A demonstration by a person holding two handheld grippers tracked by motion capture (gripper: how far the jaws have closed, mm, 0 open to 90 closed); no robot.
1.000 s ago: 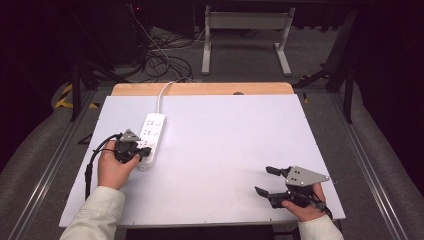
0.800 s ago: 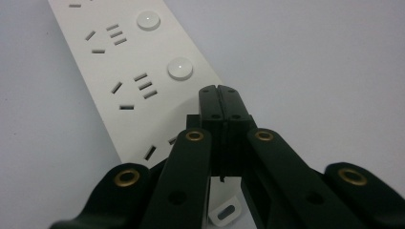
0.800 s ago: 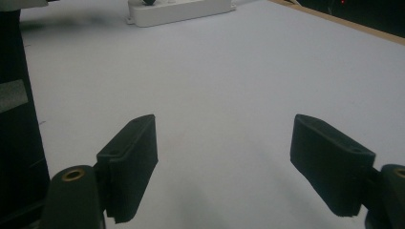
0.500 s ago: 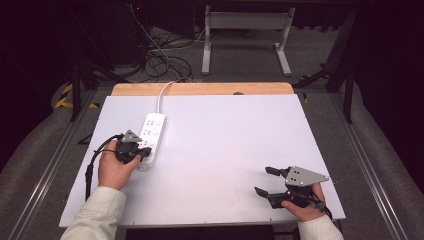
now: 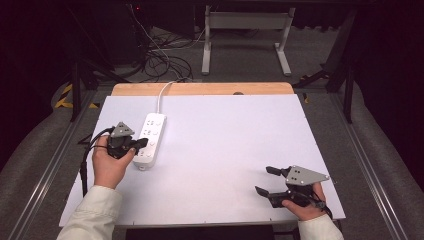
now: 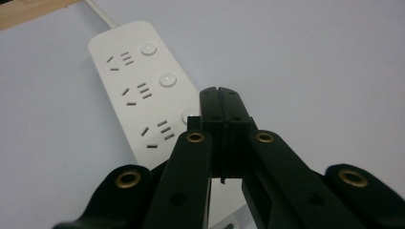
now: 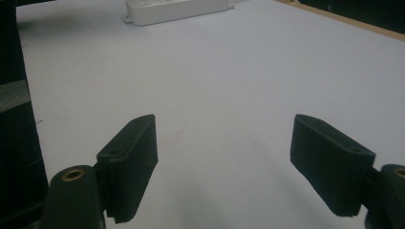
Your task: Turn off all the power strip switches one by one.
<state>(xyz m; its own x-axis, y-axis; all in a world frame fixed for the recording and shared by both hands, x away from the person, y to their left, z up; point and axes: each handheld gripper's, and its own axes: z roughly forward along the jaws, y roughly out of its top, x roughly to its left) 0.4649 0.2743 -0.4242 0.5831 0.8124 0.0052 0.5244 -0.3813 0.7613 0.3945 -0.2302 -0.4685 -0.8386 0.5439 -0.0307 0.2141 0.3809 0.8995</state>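
Across the whole field lay the white tabletop (image 5: 225,150), with a strip of bare wood along its far edge and dark floor, cables and a metal stand frame (image 5: 245,35) beyond it. Next in size, the white power strip (image 5: 150,139) lay flat near the tabletop's left side, its long axis running away from the person and its white cord (image 5: 162,95) leading off over the far edge; in the left gripper view its socket face showed three sets of slots, each beside a round button (image 6: 167,79).

The left tongs (image 5: 143,143) were fully closed with nothing held between them, the two black pads meeting in one seam, and their tip stood over the near part of the strip, at the third round button; whether the tip actually pressed on it could not be told. Compared with the high views a second and half a second before, the left hand (image 5: 109,165) and its tongs had barely shifted, and the strip had kept its place and angle. That stillness suggested a press or a poised touch on the switch, not a move of the strip.

The right tongs (image 5: 270,181) stood wide open and empty, resting low near the right front corner of the tabletop, well apart from the strip, in the same spot as before and idle.
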